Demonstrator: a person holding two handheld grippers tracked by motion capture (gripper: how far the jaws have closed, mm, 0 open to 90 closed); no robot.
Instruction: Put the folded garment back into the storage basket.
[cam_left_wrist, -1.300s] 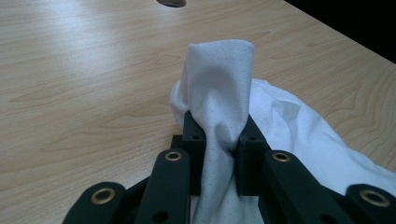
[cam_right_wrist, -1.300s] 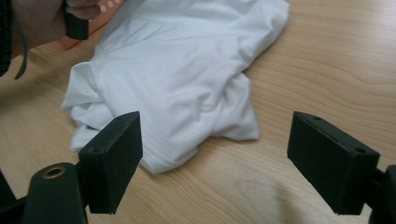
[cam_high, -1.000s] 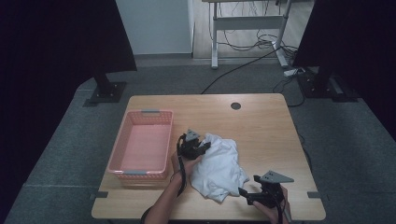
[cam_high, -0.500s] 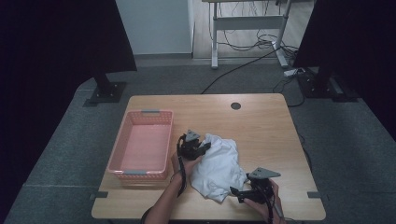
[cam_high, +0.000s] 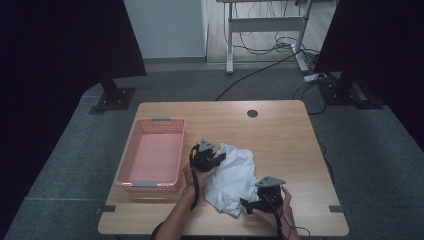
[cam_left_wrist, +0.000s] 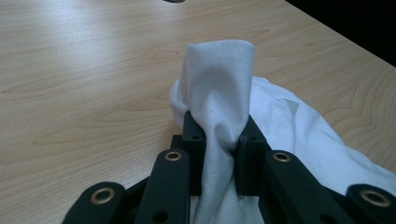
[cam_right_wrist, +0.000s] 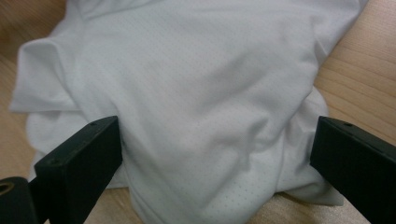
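White shirt (cam_high: 231, 177) crumpled, pinched fold (cam_left_wrist: 219, 93) pointing upward

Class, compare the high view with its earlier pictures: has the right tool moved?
Yes. The right tool has slid left along the table's near edge, away from the right corner, onto the white cloth, jaws open around it.

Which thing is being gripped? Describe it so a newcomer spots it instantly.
On the wooden table, look right of the pink basket. There lies a crumpled white cloth, soft and rumpled, pinched by the left gripper.
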